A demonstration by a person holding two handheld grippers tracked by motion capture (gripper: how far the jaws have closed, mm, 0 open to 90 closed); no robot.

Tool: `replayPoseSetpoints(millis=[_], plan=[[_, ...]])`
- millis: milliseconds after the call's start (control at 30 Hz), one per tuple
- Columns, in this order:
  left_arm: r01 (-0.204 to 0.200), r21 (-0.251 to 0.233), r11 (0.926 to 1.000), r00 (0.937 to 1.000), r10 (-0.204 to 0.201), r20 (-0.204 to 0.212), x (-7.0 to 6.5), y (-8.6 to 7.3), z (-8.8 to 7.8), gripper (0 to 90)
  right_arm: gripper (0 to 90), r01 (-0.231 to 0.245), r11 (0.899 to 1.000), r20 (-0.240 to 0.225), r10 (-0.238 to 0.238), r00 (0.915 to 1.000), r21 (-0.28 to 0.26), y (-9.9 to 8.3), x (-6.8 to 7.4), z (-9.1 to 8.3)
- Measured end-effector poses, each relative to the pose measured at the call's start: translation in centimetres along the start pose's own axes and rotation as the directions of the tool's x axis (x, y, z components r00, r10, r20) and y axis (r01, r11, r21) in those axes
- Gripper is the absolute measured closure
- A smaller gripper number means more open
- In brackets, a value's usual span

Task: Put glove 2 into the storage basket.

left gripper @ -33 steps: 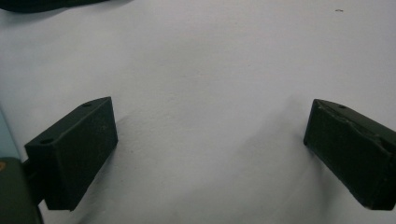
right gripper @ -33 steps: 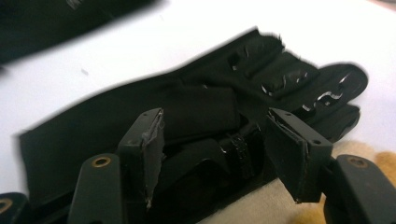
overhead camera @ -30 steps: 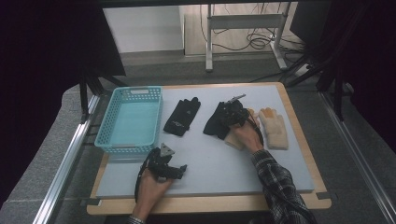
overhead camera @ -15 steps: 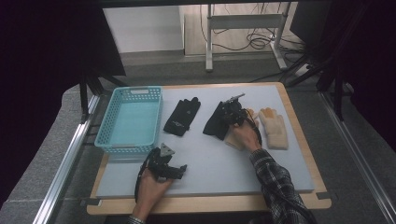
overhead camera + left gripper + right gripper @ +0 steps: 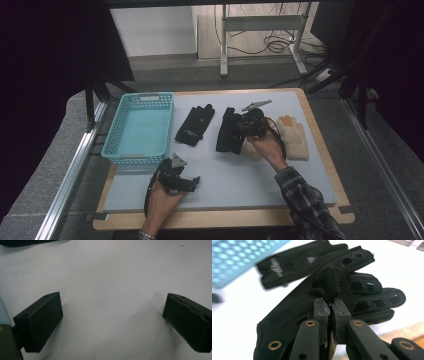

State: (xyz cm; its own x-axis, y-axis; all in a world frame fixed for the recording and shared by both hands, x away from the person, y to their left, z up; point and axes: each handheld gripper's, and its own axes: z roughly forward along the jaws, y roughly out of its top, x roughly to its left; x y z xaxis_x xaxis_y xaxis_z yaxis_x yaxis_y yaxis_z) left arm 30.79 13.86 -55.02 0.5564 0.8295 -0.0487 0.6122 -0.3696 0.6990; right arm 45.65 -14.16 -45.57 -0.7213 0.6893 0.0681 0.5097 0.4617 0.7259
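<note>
Basket (image 5: 141, 128): turquoise, at the worktop's (image 5: 240, 177) left rear edge; landmark for all entries.

Left gripper (image 5: 186, 183): in front of the basket's near right corner, low over bare worktop, jaws spread wide with nothing between them.

First black glove (image 5: 194, 125): flat, just right of the basket.

Second black glove (image 5: 312, 302): further right of the basket, pinched at a fold by the right gripper (image 5: 329, 305), whose jaws have just closed tight on it.

Tan glove (image 5: 294, 137): furthest right of the basket, near the worktop's right edge.

Open room: broad bare worktop in front of the gloves.
</note>
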Motion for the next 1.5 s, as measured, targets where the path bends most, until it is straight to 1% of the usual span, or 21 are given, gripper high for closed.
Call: replayPoseSetpoints(millis=[33,133,167,200,233,267,333,367,433,567,633,667,733,833,1033,1133,1267,1333,1367,1433,1500], plan=[[0.000,0.000,1.0000,1.0000,0.000,0.000,0.0,0.0,0.0,3.3,82.7,0.013,1.000,-0.019,-0.013,0.9997,-0.009,-0.2,0.8,-0.8],[0.000,0.000,1.0000,1.0000,0.000,0.000,0.0,0.0,0.0,3.3,82.6,0.033,0.999,-0.040,-0.033,0.9987,-0.018,-0.4,1.9,-1.7],[0.000,0.000,1.0000,1.0000,0.000,-0.001,0.0,0.0,0.0,3.3,82.5,0.045,0.999,-0.058,-0.047,0.9972,-0.026,-0.9,2.9,-2.5],[-0.002,0.000,1.0000,1.0000,0.002,-0.001,0.0,0.0,0.0,3.3,82.5,0.045,0.999,-0.058,-0.047,0.9972,-0.026,-0.9,2.9,-2.5],[-0.002,0.000,1.0000,1.0000,0.002,-0.001,0.0,0.0,0.0,3.3,82.4,0.060,0.998,-0.073,-0.062,0.9954,-0.026,-1.5,4.1,-3.2],[-0.002,0.000,1.0000,1.0000,0.002,-0.001,0.0,0.0,0.0,3.3,82.4,0.060,0.998,-0.073,-0.062,0.9954,-0.026,-1.5,4.1,-3.2],[0.001,-0.002,1.0000,1.0000,-0.001,-0.002,0.0,0.0,0.0,3.3,82.3,0.075,0.997,-0.086,-0.077,0.9933,-0.022,-2.4,5.3,-3.6],[0.001,-0.002,1.0000,1.0000,-0.001,-0.001,0.0,0.0,0.0,3.3,82.2,0.078,0.997,-0.103,-0.079,0.9916,-0.016,-3.4,6.2,-3.7],[0.002,-0.002,1.0000,1.0000,-0.002,-0.001,0.0,0.0,0.0,3.3,82.1,0.083,0.997,-0.118,-0.083,0.9895,-0.005,-4.5,7.1,-3.4],[0.002,-0.002,1.0000,1.0000,-0.002,-0.002,0.0,0.0,0.0,3.3,81.2,0.094,0.996,-0.122,-0.092,0.9883,0.010,-6.2,8.2,-2.5],[0.003,-0.003,1.0000,1.0000,-0.003,-0.002,0.0,0.0,0.0,3.3,76.6,0.097,0.995,-0.124,-0.095,0.9877,0.016,-6.6,8.5,-2.1],[0.003,-0.003,1.0000,1.0000,-0.003,-0.002,0.0,0.0,0.0,3.3,71.5,0.108,0.994,-0.123,-0.105,0.9868,0.018,-6.7,8.7,-1.9],[0.001,-0.003,1.0000,1.0000,-0.001,-0.002,0.0,0.0,0.0,3.3,64.2,0.125,0.992,-0.107,-0.125,0.9864,-0.001,-6.7,8.7,-2.1],[0.002,-0.002,1.0000,1.0000,-0.002,-0.002,0.0,0.0,0.0,3.3,57.5,0.112,0.993,-0.105,-0.115,0.9878,-0.029,-6.4,7.9,-2.7],[0.003,0.001,1.0000,1.0000,-0.003,-0.005,-0.1,-0.1,-0.2,3.6,54.2,0.081,0.996,-0.081,-0.084,0.9931,-0.040,-6.0,5.6,-2.6],[0.003,0.006,1.0000,1.0000,-0.003,-0.005,0.1,-0.3,-0.5,3.8,50.5,0.071,0.997,-0.080,-0.073,0.9941,-0.036,-5.5,5.0,-1.7],[0.006,0.009,0.9999,0.9996,-0.006,-0.026,0.5,-0.6,-0.9,3.8,44.8,0.055,0.998,-0.093,-0.059,0.9940,-0.042,-4.2,4.6,0.0],[0.015,0.003,0.9999,0.9997,-0.015,-0.021,0.7,-0.8,-1.0,3.7,44.3,0.054,0.998,-0.097,-0.058,0.9937,-0.042,-3.8,4.6,0.5],[0.019,0.002,0.9998,0.9997,-0.019,-0.015,0.8,-0.9,-1.0,3.7,44.0,0.048,0.998,-0.101,-0.052,0.9935,-0.042,-3.1,4.6,1.4],[0.013,0.002,0.9999,0.9998,-0.013,-0.016,0.9,-0.9,-1.0,4.2,45.4,0.053,0.998,-0.111,-0.056,0.9922,-0.036,-2.4,4.8,2.3],[0.015,0.002,0.9999,0.9998,-0.015,-0.014,0.9,-0.9,-1.0,4.0,52.6,0.075,0.997,-0.119,-0.078,0.9898,-0.027,-1.6,5.0,3.4]])
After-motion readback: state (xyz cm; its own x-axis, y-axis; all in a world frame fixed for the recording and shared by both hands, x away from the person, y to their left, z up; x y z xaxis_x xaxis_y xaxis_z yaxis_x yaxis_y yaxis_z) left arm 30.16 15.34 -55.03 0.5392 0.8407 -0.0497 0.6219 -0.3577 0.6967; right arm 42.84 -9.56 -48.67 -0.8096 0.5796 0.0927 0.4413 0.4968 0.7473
